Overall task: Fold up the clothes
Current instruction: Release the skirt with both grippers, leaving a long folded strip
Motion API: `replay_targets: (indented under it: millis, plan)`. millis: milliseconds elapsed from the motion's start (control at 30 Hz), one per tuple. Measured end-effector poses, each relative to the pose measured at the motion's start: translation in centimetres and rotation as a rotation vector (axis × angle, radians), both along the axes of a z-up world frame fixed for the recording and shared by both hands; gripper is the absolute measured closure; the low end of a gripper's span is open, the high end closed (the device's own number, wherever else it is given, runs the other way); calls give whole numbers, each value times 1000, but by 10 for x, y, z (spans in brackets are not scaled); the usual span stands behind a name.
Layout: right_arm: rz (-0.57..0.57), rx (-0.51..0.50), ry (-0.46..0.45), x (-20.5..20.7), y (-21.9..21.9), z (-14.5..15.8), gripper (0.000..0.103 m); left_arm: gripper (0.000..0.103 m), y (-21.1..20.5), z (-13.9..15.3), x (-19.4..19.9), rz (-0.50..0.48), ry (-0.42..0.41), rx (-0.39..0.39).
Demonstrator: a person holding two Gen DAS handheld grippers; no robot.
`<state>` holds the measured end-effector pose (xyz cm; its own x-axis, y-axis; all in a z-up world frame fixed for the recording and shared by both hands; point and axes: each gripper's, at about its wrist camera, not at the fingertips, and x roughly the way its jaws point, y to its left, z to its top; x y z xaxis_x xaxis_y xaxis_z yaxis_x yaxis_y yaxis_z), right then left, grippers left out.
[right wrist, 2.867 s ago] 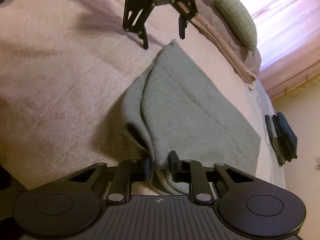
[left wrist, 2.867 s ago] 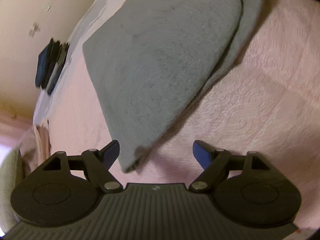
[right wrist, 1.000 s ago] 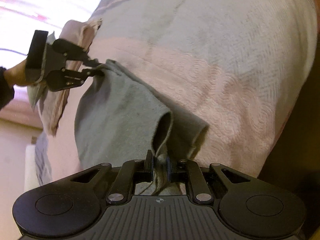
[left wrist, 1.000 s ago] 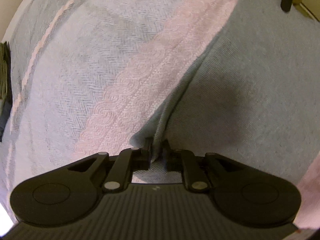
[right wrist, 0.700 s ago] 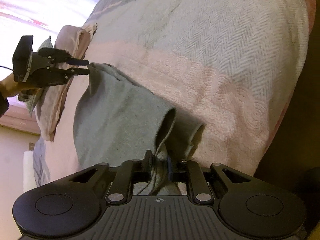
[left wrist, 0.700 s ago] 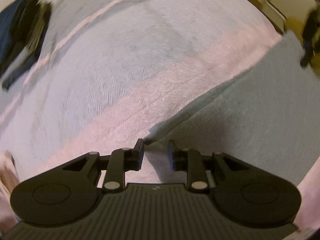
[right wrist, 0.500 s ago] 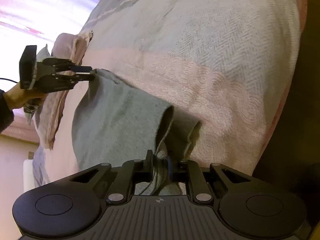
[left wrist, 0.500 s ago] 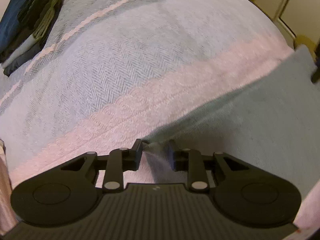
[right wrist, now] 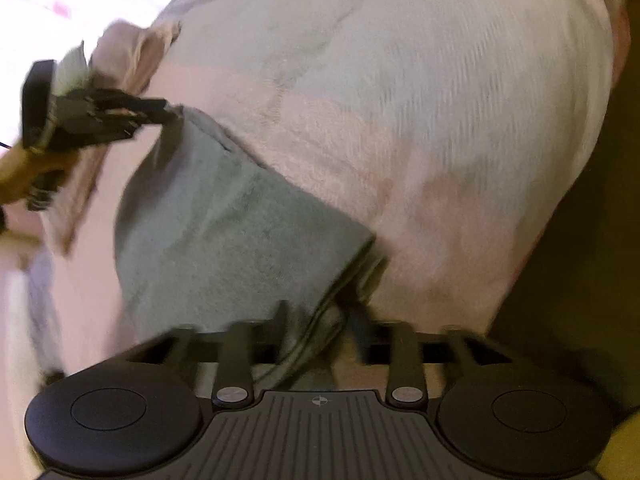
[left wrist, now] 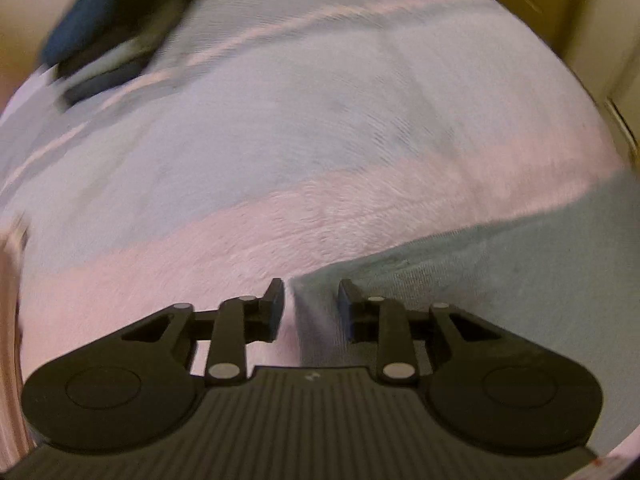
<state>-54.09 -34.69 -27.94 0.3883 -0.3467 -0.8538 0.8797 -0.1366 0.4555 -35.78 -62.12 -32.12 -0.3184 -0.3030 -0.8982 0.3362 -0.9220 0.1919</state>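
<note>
Grey-green garment point(right wrist: 224, 240) flat on bedspread point(right wrist: 440, 140), long axis between my grippers. Left gripper point(left wrist: 310, 304) and right gripper point(right wrist: 320, 320) both opening, each corner loose between jaws, unpinched.

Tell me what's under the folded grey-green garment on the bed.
The grey-green garment lies on the bedspread, over its pink band. Its corner shows stacked layers, so it covers its own lower fold; anything else beneath is hidden.

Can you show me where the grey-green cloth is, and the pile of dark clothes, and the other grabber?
Grey-green folded cloth point(right wrist: 224, 240): right wrist view, middle of its top layer.
Stack of dark folded clothes point(left wrist: 116, 24): left wrist view, blurred top of the stack.
Left gripper point(right wrist: 170, 110): right wrist view, at its fingertips.
</note>
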Motion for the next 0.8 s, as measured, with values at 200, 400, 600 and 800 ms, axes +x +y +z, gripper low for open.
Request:
replay_targets:
  millis: [200, 400, 600, 800]
  plan:
    - [222, -64, 296, 28, -23, 33, 41, 65, 45, 38, 56, 431, 139, 15]
    - [396, -148, 319, 76, -43, 41, 41, 56, 125, 47, 99, 774, 255, 87]
    - [556, 21, 308, 129, -52, -1, 41, 53, 202, 31, 125, 966, 281, 168]
    - [534, -12, 398, 155, -27, -1, 41, 50, 253, 16, 129, 1024, 292, 209]
